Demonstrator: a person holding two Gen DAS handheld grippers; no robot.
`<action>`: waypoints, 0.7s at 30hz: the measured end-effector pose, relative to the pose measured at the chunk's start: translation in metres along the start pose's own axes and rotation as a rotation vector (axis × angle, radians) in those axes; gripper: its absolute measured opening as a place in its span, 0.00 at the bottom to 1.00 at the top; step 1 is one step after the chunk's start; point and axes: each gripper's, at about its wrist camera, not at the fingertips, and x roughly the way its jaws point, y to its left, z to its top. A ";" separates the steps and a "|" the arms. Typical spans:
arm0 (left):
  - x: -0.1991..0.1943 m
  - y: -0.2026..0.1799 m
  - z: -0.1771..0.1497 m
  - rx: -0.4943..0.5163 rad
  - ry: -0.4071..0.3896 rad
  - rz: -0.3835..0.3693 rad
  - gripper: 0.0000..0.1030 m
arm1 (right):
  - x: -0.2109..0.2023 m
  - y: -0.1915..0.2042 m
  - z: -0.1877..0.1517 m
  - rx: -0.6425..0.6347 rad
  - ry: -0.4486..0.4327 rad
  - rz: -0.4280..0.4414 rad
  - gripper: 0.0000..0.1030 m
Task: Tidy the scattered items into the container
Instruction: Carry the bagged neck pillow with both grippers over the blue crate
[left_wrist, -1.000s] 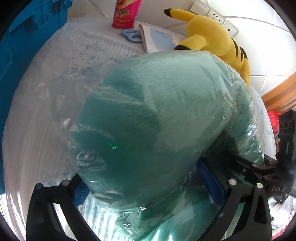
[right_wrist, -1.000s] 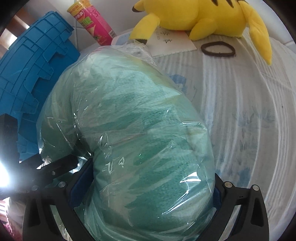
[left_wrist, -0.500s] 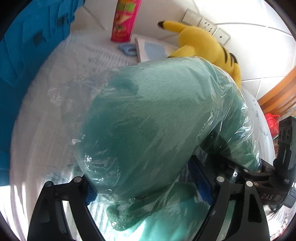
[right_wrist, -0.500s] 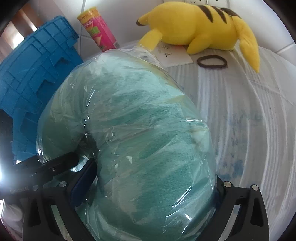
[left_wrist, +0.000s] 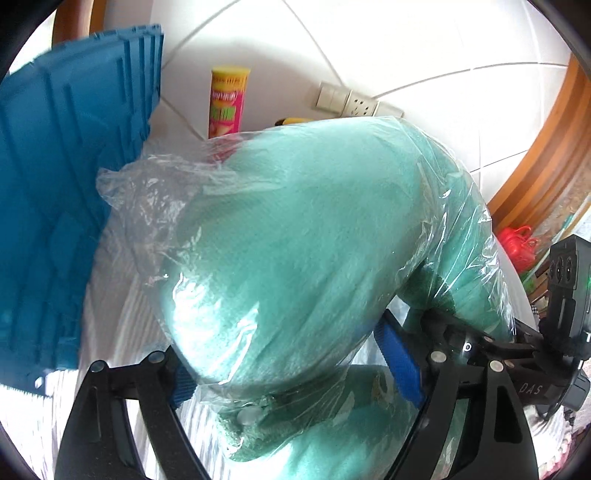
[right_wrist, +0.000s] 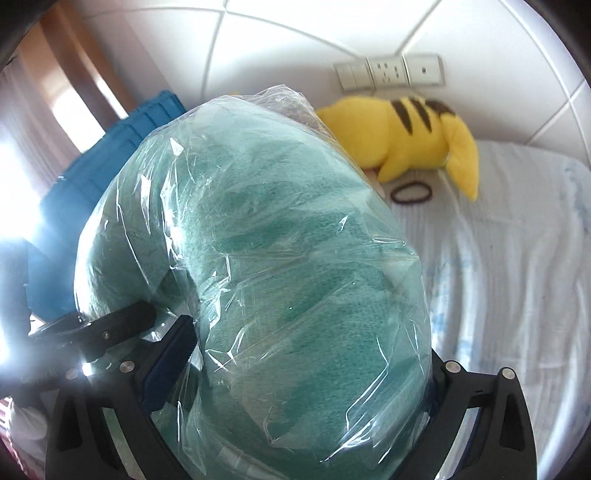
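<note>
A green plush neck pillow (left_wrist: 295, 258) wrapped in clear plastic fills both views (right_wrist: 288, 277). My left gripper (left_wrist: 295, 380) is shut on one arm of it and my right gripper (right_wrist: 295, 369) is shut on the other arm. The pillow is held up off the white cloth. The blue crate (left_wrist: 62, 206) stands at the left, close to the pillow, and shows behind it in the right wrist view (right_wrist: 110, 155). The fingertips are hidden by the pillow.
A pink and yellow chip can (left_wrist: 225, 103) stands by the tiled wall. A yellow striped plush toy (right_wrist: 406, 133) lies on the cloth with a black hair band (right_wrist: 410, 192) in front of it. Wall sockets (right_wrist: 388, 72) are above.
Both grippers have lifted the pillow higher and tilted upward. More of the wall shows, and the crate and toy sit lower in the views.
</note>
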 end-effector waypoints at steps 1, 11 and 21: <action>-0.008 -0.002 -0.002 0.001 -0.005 -0.001 0.82 | -0.008 0.004 -0.002 -0.004 -0.005 0.000 0.98; -0.081 -0.011 -0.039 -0.003 -0.079 0.014 0.82 | -0.072 0.044 -0.027 -0.054 -0.065 0.031 0.98; -0.150 0.002 -0.069 -0.031 -0.168 0.057 0.82 | -0.115 0.089 -0.047 -0.117 -0.108 0.109 0.98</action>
